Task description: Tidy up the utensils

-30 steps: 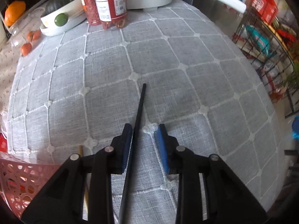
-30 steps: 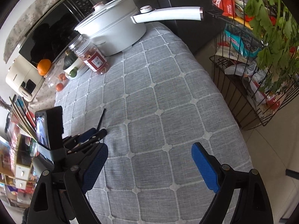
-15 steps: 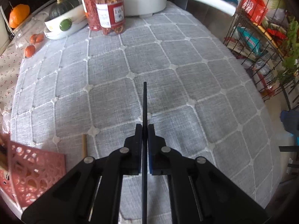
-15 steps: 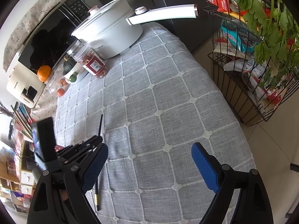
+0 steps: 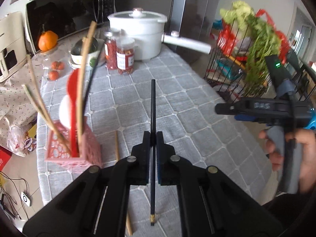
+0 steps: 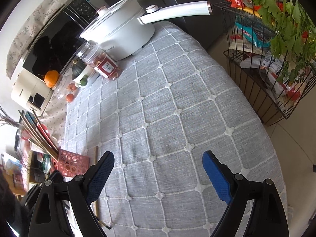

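My left gripper (image 5: pixel 152 138) is shut on a black chopstick (image 5: pixel 152 106) and holds it lifted above the grey checked tablecloth (image 5: pixel 177 122), tip pointing away. A pink perforated holder (image 5: pixel 73 150) stands at the left with several chopsticks and a red spoon in it; it also shows in the right wrist view (image 6: pixel 71 163). A wooden chopstick (image 5: pixel 117 148) lies on the cloth beside the holder, seen too in the right wrist view (image 6: pixel 96 158). My right gripper (image 6: pixel 158 169) is open and empty above the cloth.
A white pot (image 6: pixel 120 33) with a long handle and two jars (image 5: pixel 122 57) stand at the back. A bowl, oranges and tomatoes sit at the back left. A wire rack (image 6: pixel 276 69) with greens and packets stands off the table's right edge.
My left gripper closed on the black chopstick, then lifted it off the cloth and pulled back. The pink holder and right gripper came into its view.
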Available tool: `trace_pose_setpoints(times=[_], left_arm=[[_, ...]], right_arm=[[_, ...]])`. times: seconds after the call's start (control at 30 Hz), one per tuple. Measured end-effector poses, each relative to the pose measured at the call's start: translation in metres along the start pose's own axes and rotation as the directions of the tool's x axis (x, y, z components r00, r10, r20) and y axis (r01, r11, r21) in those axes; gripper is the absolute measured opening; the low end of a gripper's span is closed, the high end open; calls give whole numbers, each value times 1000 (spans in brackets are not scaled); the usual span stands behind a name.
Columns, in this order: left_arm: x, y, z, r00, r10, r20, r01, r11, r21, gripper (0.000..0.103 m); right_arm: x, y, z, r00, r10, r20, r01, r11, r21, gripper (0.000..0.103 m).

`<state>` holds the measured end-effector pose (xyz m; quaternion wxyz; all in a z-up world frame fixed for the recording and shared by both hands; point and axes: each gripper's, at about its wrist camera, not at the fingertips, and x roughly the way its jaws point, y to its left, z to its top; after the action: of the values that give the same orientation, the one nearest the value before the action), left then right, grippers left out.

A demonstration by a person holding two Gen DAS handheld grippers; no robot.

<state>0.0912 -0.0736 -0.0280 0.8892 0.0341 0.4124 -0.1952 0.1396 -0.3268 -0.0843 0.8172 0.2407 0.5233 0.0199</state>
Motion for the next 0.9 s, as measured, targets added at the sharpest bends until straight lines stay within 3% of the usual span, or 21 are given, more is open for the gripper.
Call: trace_pose_setpoints(times=[0.17,0.4,0.63,0.8,0.87,0.9], left_arm=[[-38,14,-13,996,-18,87,20,999,-28,6],[-67,47,-26,989,-12,147,26,996,-88,6],[-88,87,-41,987,3,160,24,986,-165,6],[-100,103,-47,984,15,179,19,981,-191,6],[-101,106,-49,983,16,181,21,980,-198,6],[-101,109,-50,984,14,180,23,979,-202,6]], right_arm=[[2,15,-6,1000,13,-11,-13,1000,-12,92],[18,51,-15,999,15,-33,-18,997,-78,92],[57,98,-24,996,2,-91,-16,989,-146,92],[95,134,-33,987,38,-159,-68,980,-185,91],[109,143,-38,984,46,-171,-79,978,-194,88],[116,146,-40,984,42,-175,-77,977,-197,81]])
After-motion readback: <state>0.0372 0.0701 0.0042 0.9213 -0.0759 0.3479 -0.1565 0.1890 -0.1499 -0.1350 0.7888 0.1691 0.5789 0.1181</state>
